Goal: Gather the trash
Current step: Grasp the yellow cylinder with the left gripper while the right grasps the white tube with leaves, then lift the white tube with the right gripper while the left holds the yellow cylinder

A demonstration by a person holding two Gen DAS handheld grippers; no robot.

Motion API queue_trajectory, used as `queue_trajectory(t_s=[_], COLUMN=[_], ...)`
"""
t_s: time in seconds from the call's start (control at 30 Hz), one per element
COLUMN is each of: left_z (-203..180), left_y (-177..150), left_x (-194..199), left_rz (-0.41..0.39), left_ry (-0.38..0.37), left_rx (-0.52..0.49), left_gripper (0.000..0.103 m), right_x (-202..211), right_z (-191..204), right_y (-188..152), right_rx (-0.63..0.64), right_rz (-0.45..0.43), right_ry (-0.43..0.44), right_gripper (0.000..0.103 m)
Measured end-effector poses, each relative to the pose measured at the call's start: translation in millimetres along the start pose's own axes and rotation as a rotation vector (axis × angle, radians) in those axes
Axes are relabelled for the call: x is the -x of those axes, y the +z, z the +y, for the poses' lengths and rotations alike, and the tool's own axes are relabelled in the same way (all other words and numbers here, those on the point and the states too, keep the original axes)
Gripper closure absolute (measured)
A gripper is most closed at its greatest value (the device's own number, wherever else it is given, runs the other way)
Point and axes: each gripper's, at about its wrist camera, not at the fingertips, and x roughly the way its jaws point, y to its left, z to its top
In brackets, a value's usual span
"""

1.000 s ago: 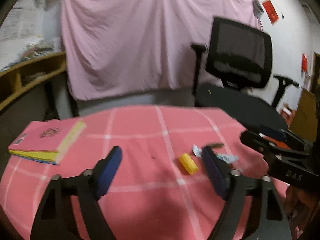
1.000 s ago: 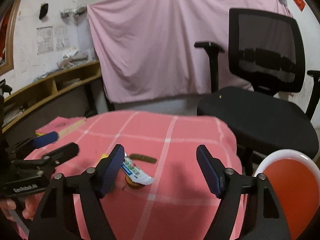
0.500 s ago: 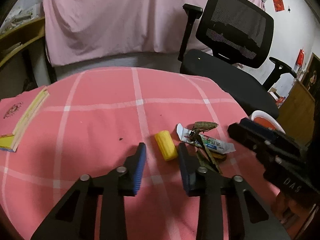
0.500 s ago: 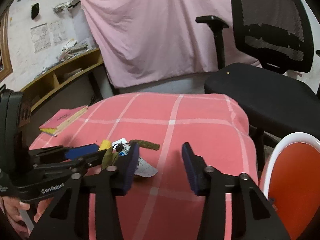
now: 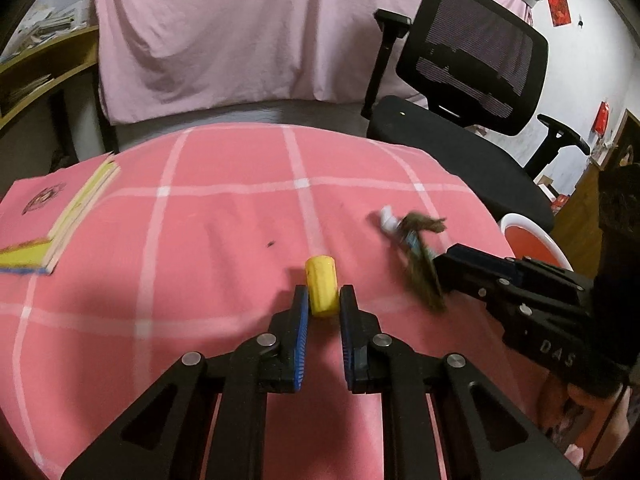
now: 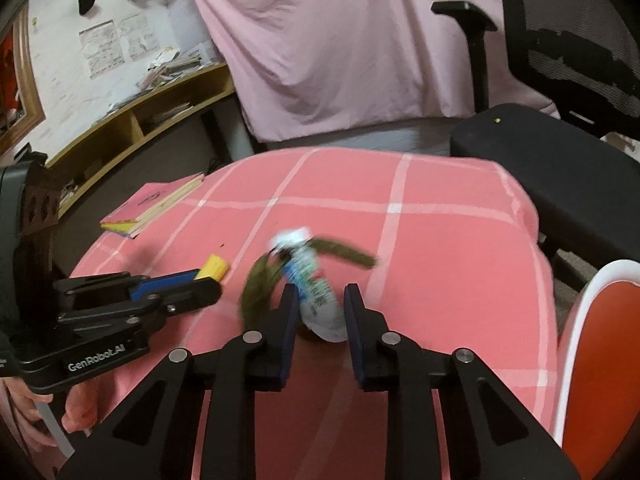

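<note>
Trash sits on the tabletop (image 5: 200,240): yellow cap (image 5: 321,290) lengthwise between the left claw (image 5: 324,304), jaws nearly closed on it, while the right claw (image 6: 320,308) narrows round the wrapper (image 6: 316,292), bin (image 6: 592,360) rightward.

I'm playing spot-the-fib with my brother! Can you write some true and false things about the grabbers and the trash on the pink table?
1. The left gripper has the yellow piece between its fingers. True.
2. The right gripper is closing around a white and blue wrapper. True.
3. The book lies between the two grippers. False: it lies off at the table's left edge, away from both.
4. The office chair is pink. False: it is black; the hanging sheet is pink.
5. The red bin stands on the tablecloth. False: it is beside the table, lower down.
</note>
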Motion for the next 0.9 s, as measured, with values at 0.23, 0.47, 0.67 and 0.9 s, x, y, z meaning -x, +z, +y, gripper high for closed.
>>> queue_trajectory(t_s=[0.23,0.47,0.67,0.9], left_z=[13.3,12.8,16.9,18.0], left_y=[-15.3,-17.6,-18.6,-18.4], left_x=[14.0,12.1,14.1,15.4], left_rz=[-0.029,-0.026,-0.032,-0.037], left_ry=[0.002,0.002,-0.008,-0.014], left_rx=[0.046,0.045,0.053,0.058], left_gripper=[0.091,0.091,0.091,0.091], right_x=[3.4,-2.9,0.0,17.9], right_z=[4.0,-4.0,-7.3,2.1], right_y=[-1.8,0.4,-1.8,-9.2], right_rx=[0.016,-0.043,-0.075,-0.026], right_rz=[-0.002,0.013,0.007,-0.022], right_ry=[0.015,0.028,0.057,0.039], right_gripper=[0.082,0.076,0.079,0.085])
